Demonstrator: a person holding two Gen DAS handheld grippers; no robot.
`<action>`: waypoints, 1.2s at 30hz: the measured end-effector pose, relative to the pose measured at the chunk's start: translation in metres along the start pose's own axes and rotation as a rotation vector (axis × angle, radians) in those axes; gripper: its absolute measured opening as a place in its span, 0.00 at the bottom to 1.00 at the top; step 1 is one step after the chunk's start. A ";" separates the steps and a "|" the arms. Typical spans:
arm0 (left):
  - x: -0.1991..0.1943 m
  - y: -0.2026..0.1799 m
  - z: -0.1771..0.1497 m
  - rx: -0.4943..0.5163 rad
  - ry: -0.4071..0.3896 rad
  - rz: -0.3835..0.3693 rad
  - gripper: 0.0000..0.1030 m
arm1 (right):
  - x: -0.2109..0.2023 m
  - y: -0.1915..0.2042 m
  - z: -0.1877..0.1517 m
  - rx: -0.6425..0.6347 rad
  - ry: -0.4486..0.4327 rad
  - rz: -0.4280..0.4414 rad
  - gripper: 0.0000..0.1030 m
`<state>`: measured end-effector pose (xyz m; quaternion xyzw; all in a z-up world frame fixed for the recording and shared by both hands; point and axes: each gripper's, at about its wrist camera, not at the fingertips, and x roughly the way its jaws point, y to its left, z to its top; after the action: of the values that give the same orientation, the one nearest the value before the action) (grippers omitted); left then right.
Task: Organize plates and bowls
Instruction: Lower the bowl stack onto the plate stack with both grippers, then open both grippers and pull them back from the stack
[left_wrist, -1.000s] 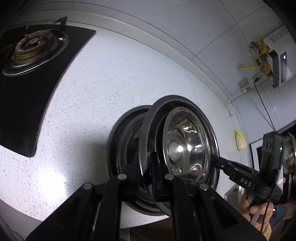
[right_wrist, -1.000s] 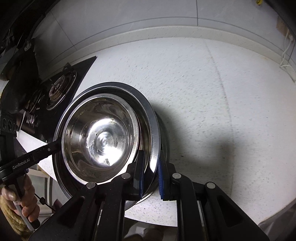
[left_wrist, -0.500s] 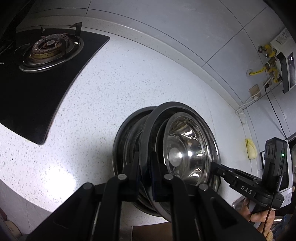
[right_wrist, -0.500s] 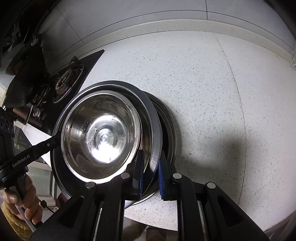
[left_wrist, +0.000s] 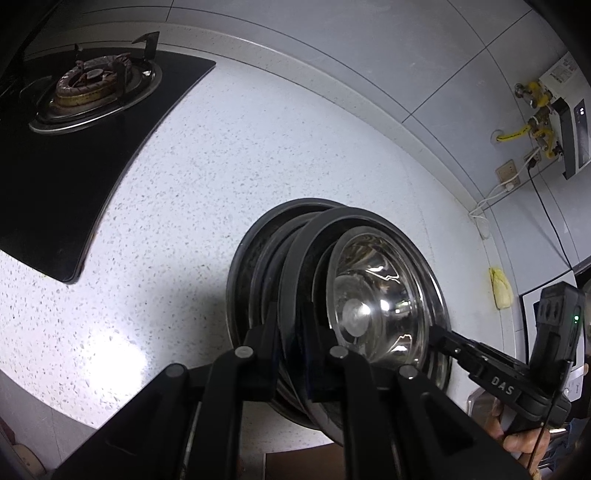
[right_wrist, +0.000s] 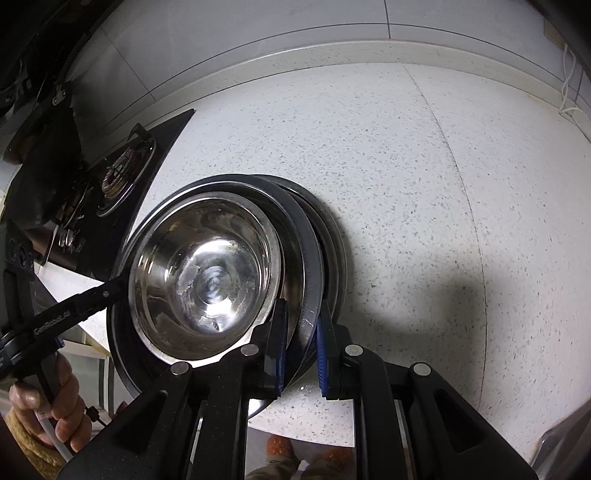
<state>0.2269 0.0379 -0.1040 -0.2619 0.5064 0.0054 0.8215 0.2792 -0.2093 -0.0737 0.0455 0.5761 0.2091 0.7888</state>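
— Left gripper (left_wrist: 291, 343)?
— Clenched on the near rim of the steel plate (left_wrist: 295, 258), one finger on either side of the edge.
— Right gripper (right_wrist: 301, 347)?
— Likewise clamped on that plate (right_wrist: 312, 266), at the opposite rim, blue pads (right_wrist: 323, 354) against the metal.
— Anything riding on the plate?
— A shiny steel bowl (left_wrist: 369, 302), mouth up, sitting inside it; same bowl (right_wrist: 207, 277) seen bright in the right view.
— And the plate's place?
— Tilted, held just over a second steel dish (left_wrist: 243, 266) lying on the speckled white countertop (left_wrist: 221, 166), close to the counter's front edge. Touching or hovering: cannot tell.
— Further out?
— Black gas hob (left_wrist: 74, 147) with a burner (left_wrist: 88, 85) far left, well apart from the dishes. Grey tiled wall (left_wrist: 332, 55) behind, with yellow gas fittings (left_wrist: 535, 122) and a socket (left_wrist: 508, 173) off to the right. A yellow cloth (left_wrist: 500, 291) at the counter's back edge.
— Hands?
— One bare hand (right_wrist: 55, 410) gripping the left tool's handle.
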 end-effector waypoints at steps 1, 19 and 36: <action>0.001 0.001 -0.001 -0.004 0.000 0.007 0.09 | 0.001 0.001 0.000 -0.003 0.004 0.006 0.13; -0.020 -0.015 -0.005 0.113 -0.111 0.102 0.27 | -0.024 0.003 -0.008 -0.018 -0.079 -0.040 0.19; -0.130 -0.029 -0.051 0.277 -0.331 0.235 0.27 | -0.123 -0.014 -0.073 0.050 -0.362 -0.172 0.96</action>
<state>0.1291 0.0242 -0.0015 -0.0815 0.3879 0.0741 0.9151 0.1845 -0.2815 0.0071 0.0527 0.4315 0.1152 0.8932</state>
